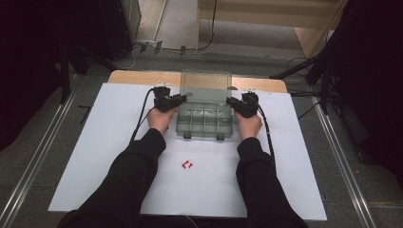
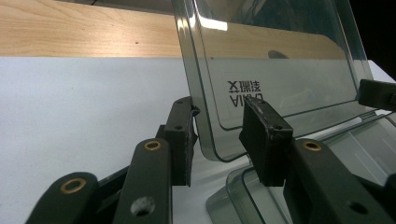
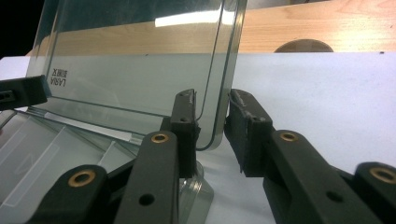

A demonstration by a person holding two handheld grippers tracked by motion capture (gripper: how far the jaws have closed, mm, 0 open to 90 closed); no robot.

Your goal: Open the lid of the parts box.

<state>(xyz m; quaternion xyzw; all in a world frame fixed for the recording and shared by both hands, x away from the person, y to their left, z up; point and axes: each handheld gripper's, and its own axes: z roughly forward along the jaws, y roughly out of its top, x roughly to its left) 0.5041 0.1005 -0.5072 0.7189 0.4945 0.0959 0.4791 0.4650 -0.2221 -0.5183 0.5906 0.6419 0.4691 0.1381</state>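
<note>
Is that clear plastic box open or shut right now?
Open. The box's lid stands up at the far edge, with the compartments exposed below. The left claw and the right claw straddle the lid's side edges.

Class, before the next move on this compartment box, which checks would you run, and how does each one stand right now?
1. Lid stands raised: ok.
2. Left gripper straddles one side edge of the lid: ok.
3. Right gripper straddles the opposite edge: ok.
4. Both grippers clamped on the lid: not ok, the jaws stand wider than the edge.
5. Box compartments empty: cannot tell.
6. Red pieces lie apart from the box on the white sheet: ok.
</note>
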